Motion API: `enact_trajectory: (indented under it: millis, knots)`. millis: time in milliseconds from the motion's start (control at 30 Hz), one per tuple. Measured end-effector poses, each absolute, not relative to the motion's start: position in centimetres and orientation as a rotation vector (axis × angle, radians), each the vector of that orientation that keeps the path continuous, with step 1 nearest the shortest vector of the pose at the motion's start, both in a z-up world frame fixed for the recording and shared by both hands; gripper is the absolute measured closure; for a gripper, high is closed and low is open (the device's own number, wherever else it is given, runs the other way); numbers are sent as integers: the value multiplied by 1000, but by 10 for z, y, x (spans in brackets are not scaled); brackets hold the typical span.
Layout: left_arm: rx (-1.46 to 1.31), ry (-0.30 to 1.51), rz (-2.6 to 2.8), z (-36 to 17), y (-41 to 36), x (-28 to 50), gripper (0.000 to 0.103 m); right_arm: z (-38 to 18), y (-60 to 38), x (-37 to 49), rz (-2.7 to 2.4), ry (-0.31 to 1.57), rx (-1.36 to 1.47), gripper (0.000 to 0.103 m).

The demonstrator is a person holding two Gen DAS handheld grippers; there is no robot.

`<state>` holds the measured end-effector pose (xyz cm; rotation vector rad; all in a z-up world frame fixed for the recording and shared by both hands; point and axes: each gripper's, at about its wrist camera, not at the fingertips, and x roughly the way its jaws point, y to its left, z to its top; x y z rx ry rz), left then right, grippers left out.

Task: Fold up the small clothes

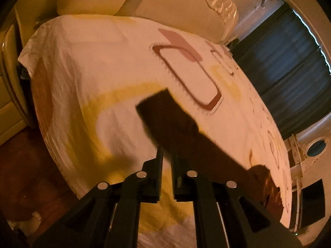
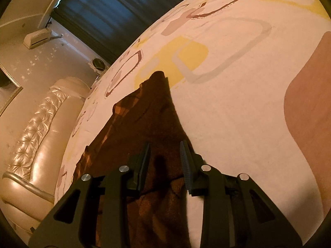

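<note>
Lying on bed: dark brown checked cloth garment [image 2: 149,124], centre frame, on white bedsheet with yellow and maroon shapes [image 2: 238,103].
Left gripper [image 1: 167,155]: jaws narrowly apart; hold unclear.
Right gripper [image 2: 165,153]: jaws partly open over garment, gripping nothing.

- My left gripper [image 1: 167,155] covers the near part of the dark brown garment [image 1: 165,115]; whether my pads touch the cloth I cannot tell.
- In the left wrist view that garment is smeared, its weave unreadable.
- In the right wrist view the garment runs off the bottom edge beneath my right gripper [image 2: 165,153], so its near hem is unseen.
- The bed sheet [image 2: 238,103] is cut off at the right and top edges there.
- A small round object [image 2: 98,63] past the bed's far edge is too small to name.
</note>
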<state>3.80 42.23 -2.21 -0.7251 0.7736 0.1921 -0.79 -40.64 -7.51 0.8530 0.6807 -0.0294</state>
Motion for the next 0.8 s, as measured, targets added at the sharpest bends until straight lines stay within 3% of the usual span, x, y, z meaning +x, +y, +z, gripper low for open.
enact_trajectory:
  millis: [33,100,133,333,633,767,800]
  knots:
    - [-720,772,192,-19,427,44,66,-75,-406,-8,-30,680,851,74]
    - [-696,779,173,-18,434,59,43,-75,-406,-8,-31,677,848,74]
    - [-677,794,172,-19,437,69,42,-75,-406,-9,-31,676,848,74]
    - [-589,895,223,-40,463,116,42,-75,-406,-8,-31,675,851,74]
    - [-682,953,-79,-52,474,134,42,-74,-405,-8,-43,675,838,73]
    - [-652,1005,-146,-57,459,137,48,-74,-405,-7,-47,673,835,73]
    - [-666,1002,-140,-59,460,137,60,-74,-405,-7,-48,673,834,73]
